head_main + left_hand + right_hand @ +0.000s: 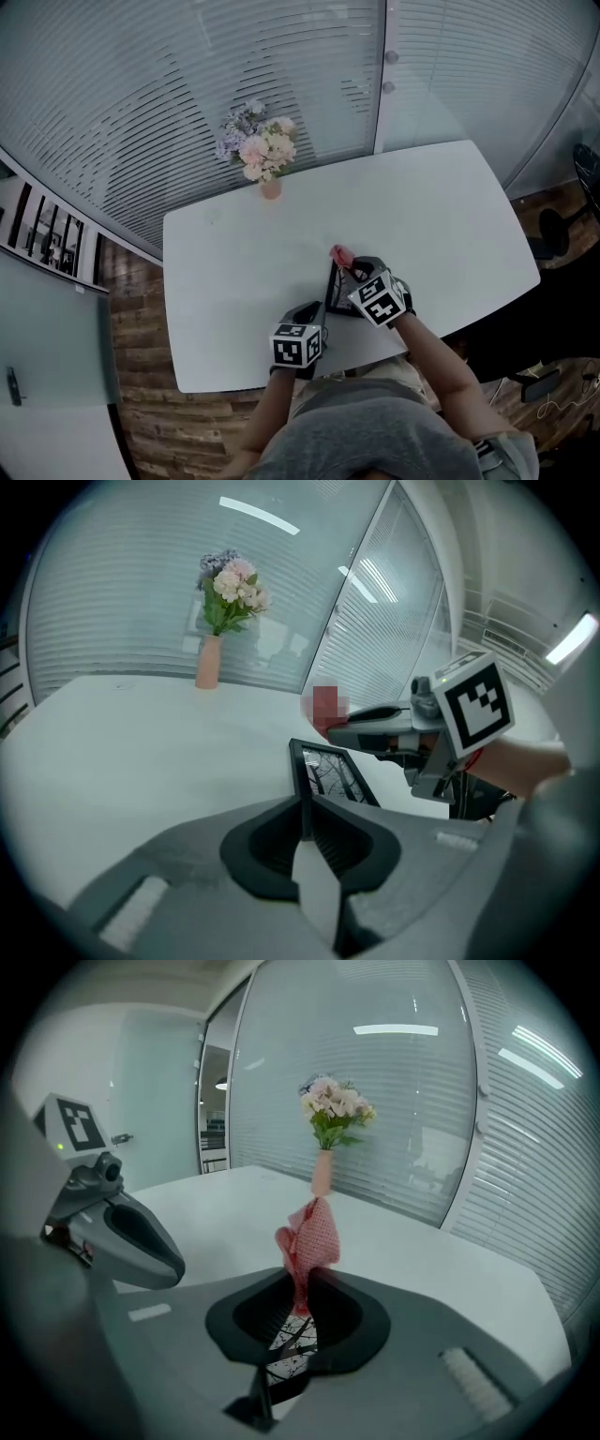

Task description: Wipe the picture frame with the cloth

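L gripper [305,829]: jaws shut tight on the near edge of the picture frame [330,772], thin black rim pinched btw the pads. R gripper [302,1290]: jaws closed on the cloth [309,1234], a red-pink mesh rag sticking up out of the jaws in a bunched tuft. Cloth hangs right by the frame's far end; touching or not, can't tell. Frame has a black border w/ a b&w branch print, also seen under the R jaws. Flat or tipped up, can't tell. In head view the frame sits close to the near edge of the white table [225,272], btw the two grippers: L one at its near-left, R one at its right. Far side of table, left of centre: pink vase w/ flowers [265,155], well apart from the frame. Behind the table: glass wall w/ blinds [141,103].
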Action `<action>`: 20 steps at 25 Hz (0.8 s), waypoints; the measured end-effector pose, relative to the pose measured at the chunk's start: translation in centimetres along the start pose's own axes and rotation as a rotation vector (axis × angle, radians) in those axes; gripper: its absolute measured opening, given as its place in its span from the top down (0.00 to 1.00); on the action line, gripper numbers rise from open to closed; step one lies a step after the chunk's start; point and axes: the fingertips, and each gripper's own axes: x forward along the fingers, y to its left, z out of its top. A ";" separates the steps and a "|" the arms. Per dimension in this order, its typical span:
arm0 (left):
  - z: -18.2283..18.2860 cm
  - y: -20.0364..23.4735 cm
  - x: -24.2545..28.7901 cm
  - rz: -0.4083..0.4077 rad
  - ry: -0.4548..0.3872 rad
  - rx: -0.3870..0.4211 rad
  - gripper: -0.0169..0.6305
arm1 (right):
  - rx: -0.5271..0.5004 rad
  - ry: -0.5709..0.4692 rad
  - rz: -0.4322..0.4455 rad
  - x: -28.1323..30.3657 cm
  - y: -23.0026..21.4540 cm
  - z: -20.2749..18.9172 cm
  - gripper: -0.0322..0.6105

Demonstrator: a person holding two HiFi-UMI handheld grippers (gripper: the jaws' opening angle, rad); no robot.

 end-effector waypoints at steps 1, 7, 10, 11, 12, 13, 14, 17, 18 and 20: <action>-0.1 0.1 0.2 -0.001 0.005 -0.003 0.95 | -0.008 0.007 0.001 0.4 -0.1 -0.1 0.88; -0.6 0.4 0.8 -0.014 0.033 -0.013 0.88 | -0.036 0.063 0.007 2.3 -0.2 -1.0 0.88; -0.8 0.3 1.3 -0.016 0.051 -0.007 0.87 | -0.047 0.084 0.014 3.0 -0.3 -1.4 0.88; -0.8 0.3 1.4 -0.018 0.057 -0.005 0.87 | -0.051 0.089 0.016 3.2 -0.3 -1.5 0.88; -0.9 0.2 1.5 -0.021 0.064 -0.004 0.87 | -0.054 0.093 0.018 3.3 -0.3 -1.6 0.88; -1.1 0.2 1.6 -0.025 0.071 -0.004 0.87 | -0.056 0.097 0.021 3.5 -0.2 -1.6 0.88; -1.2 0.1 1.7 -0.028 0.078 -0.004 0.87 | -0.057 0.100 0.025 3.6 -0.2 -1.7 0.88; -1.4 0.1 2.0 -0.032 0.092 -0.005 0.87 | -0.062 0.108 0.034 3.7 -0.1 -1.6 0.88; -1.4 0.1 2.1 -0.033 0.094 -0.007 0.87 | -0.063 0.110 0.036 3.8 -0.1 -1.6 0.88; -1.5 0.1 2.1 -0.036 0.095 -0.012 0.86 | -0.061 0.115 0.039 3.8 -0.1 -1.7 0.88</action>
